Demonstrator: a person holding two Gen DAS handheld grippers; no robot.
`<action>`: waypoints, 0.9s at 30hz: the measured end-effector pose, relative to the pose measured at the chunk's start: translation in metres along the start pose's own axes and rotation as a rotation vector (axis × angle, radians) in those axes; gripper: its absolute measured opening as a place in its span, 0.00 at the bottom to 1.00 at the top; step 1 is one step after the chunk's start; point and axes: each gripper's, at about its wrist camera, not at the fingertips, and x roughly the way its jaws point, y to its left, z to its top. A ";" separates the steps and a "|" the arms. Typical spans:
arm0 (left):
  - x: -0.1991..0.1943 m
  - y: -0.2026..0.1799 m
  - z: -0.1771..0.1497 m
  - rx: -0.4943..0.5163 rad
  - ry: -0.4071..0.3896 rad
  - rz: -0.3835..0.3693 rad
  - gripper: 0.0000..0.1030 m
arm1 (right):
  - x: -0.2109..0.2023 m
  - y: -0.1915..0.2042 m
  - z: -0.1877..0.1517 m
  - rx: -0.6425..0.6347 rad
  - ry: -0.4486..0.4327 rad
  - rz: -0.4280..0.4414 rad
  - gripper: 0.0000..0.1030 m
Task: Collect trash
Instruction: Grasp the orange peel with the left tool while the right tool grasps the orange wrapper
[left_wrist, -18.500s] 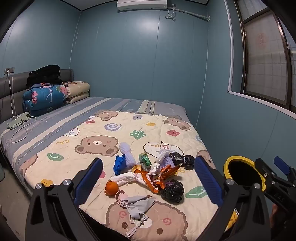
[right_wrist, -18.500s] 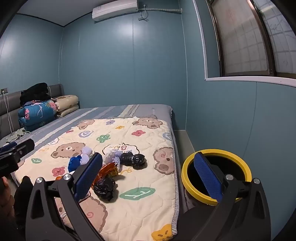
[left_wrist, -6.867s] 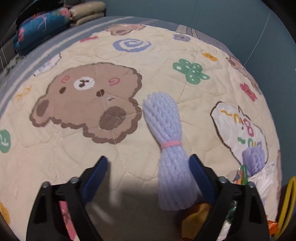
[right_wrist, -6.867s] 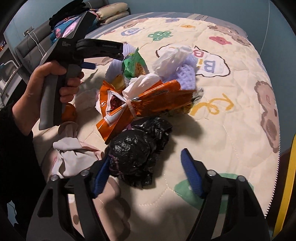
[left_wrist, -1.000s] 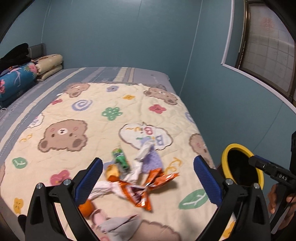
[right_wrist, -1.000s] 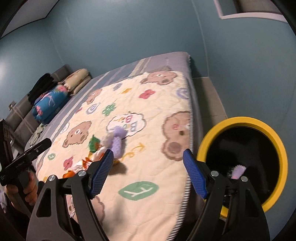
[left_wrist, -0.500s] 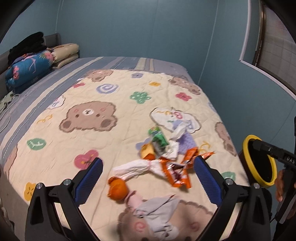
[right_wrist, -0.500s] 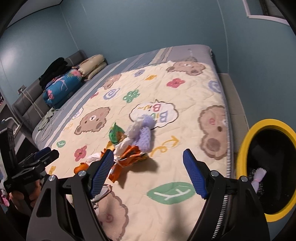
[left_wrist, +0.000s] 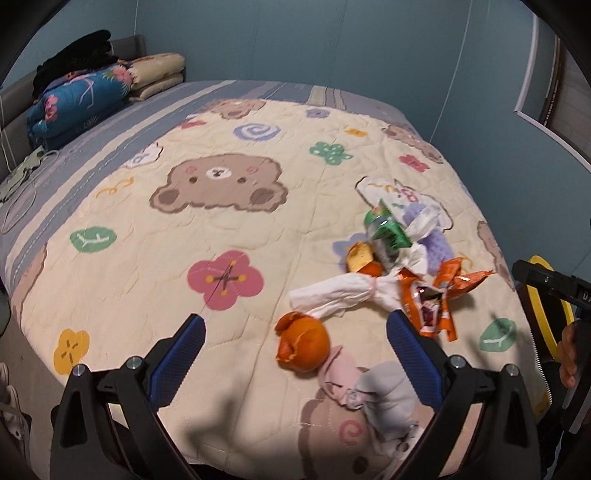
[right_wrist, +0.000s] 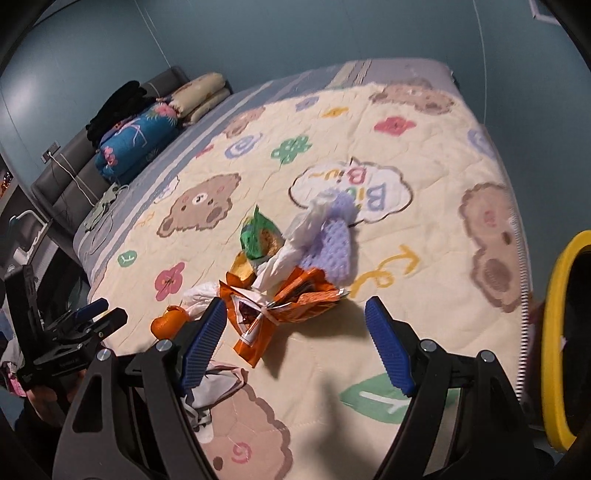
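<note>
A heap of trash lies on the bear-print quilt (left_wrist: 229, 258): an orange peel (left_wrist: 303, 345), a white tied wrapper (left_wrist: 338, 295), torn orange snack bags (left_wrist: 428, 299), a green packet (left_wrist: 388, 230), crumpled white paper (right_wrist: 295, 236) and a purple foam net (right_wrist: 332, 243). My left gripper (left_wrist: 295, 354) is open above the quilt, with the peel between its fingers' line of sight, not touched. My right gripper (right_wrist: 295, 339) is open just short of the orange snack bags (right_wrist: 280, 310). The left gripper (right_wrist: 70, 332) also shows at the left of the right wrist view, held by a hand.
A black bin with a yellow rim (right_wrist: 554, 332) stands on the floor at the bed's right side. Grey and pink cloth (left_wrist: 369, 391) lies at the quilt's near edge. Folded bedding (left_wrist: 81, 96) is stacked by the headboard. The right gripper's tip (left_wrist: 546, 282) shows at the right.
Both grippers have come down and closer to the trash heap, tilting more towards the quilt. The bin has slid towards the right edge of both views. Both stay open.
</note>
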 end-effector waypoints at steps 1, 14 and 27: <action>0.004 0.002 -0.002 -0.004 0.012 0.001 0.92 | 0.006 0.001 0.001 0.004 0.014 0.006 0.72; 0.042 0.002 -0.007 -0.001 0.108 -0.002 0.92 | 0.077 -0.007 0.004 0.146 0.205 0.053 0.71; 0.079 -0.007 -0.013 0.041 0.177 -0.028 0.58 | 0.119 -0.016 0.009 0.193 0.264 0.080 0.39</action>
